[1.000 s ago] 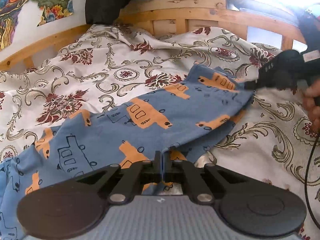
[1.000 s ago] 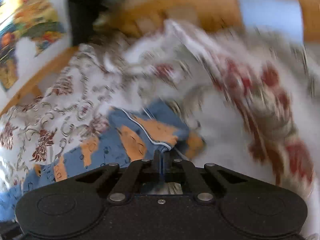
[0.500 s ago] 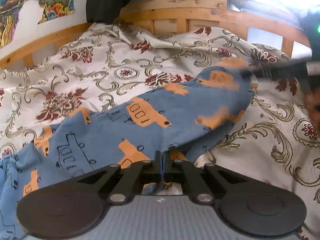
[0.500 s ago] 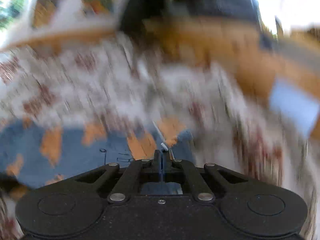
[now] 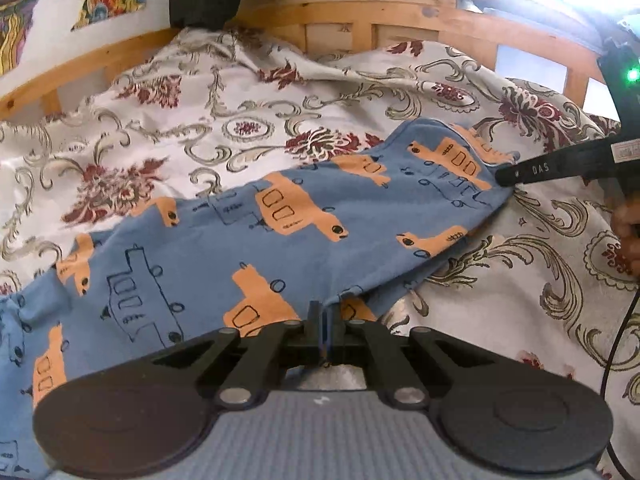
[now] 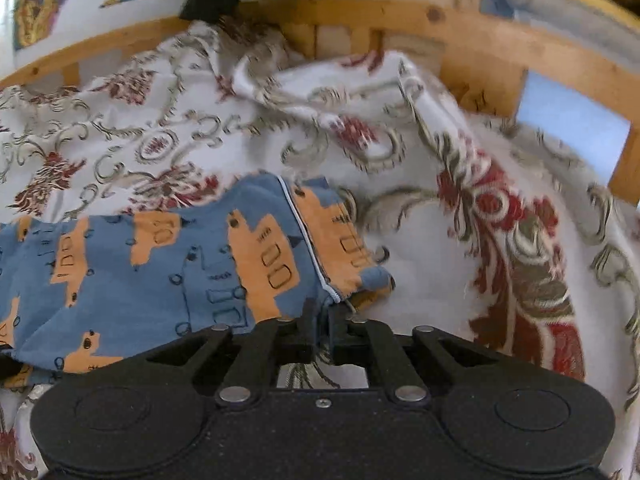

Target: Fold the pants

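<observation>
Bright daylight from the upper right, above the wooden bed frame (image 5: pixel 400 12); strong white glare there in the left wrist view, all detail lost. Soft, weak shadows under the pants (image 5: pixel 280 248) edge, well below the frame. Sharp focus in the left wrist view. Motion blur on the patterned bedspread (image 6: pixel 500 220) in the right wrist view, just below the frame. Fisheye bending of the frame's rails; dark corners.

Pants (image 5: pixel 288 240): soft matt printed cloth. Bedspread (image 5: pixel 160 128): woven cloth, slight sheen. Bed frame (image 5: pixel 400 4): knotty bare wood. Left tool (image 5: pixel 323 334): matt black plastic.
</observation>
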`<state>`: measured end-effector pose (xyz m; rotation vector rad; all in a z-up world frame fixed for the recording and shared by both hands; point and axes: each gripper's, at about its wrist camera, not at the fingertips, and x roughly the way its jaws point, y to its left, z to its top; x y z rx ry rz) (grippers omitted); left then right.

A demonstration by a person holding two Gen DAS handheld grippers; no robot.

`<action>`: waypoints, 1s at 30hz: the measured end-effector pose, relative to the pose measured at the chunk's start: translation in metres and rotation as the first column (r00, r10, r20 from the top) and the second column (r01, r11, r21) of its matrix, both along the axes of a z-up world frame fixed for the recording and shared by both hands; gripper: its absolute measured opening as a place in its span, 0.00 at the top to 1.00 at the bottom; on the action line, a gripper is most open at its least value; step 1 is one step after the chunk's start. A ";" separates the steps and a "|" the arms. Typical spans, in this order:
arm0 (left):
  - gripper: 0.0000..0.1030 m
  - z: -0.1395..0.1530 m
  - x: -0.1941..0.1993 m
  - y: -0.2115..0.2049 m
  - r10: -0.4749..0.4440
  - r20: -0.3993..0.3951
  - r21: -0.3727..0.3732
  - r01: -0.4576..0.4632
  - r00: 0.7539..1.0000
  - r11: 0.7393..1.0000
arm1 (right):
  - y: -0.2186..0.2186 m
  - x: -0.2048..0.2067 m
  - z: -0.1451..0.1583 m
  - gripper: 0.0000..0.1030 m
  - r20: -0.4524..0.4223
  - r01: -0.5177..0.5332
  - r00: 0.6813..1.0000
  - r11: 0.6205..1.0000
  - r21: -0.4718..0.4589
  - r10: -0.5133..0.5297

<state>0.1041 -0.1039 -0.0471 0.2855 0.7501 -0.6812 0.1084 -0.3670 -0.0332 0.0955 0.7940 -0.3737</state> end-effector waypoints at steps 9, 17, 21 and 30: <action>0.22 0.028 0.019 0.028 -0.029 -0.139 -0.201 0.001 0.990 0.980 | -0.009 -0.009 0.035 0.15 0.114 -0.031 0.993 0.997 -0.074 0.039; 0.00 0.064 0.091 -0.044 -0.057 -0.015 -0.239 0.051 0.998 0.970 | -0.059 -0.029 0.033 0.01 0.198 -0.043 0.980 0.968 0.249 -0.007; 0.00 0.063 0.124 -0.105 -0.221 -0.050 -0.259 0.201 0.974 0.945 | -0.092 -0.043 0.017 0.01 0.249 -0.025 0.960 0.849 0.528 -0.127; 0.06 0.027 0.187 -0.189 -0.335 -0.413 -0.336 0.200 0.847 0.921 | -0.094 -0.044 0.008 0.36 0.233 -0.010 0.961 0.826 0.564 -0.147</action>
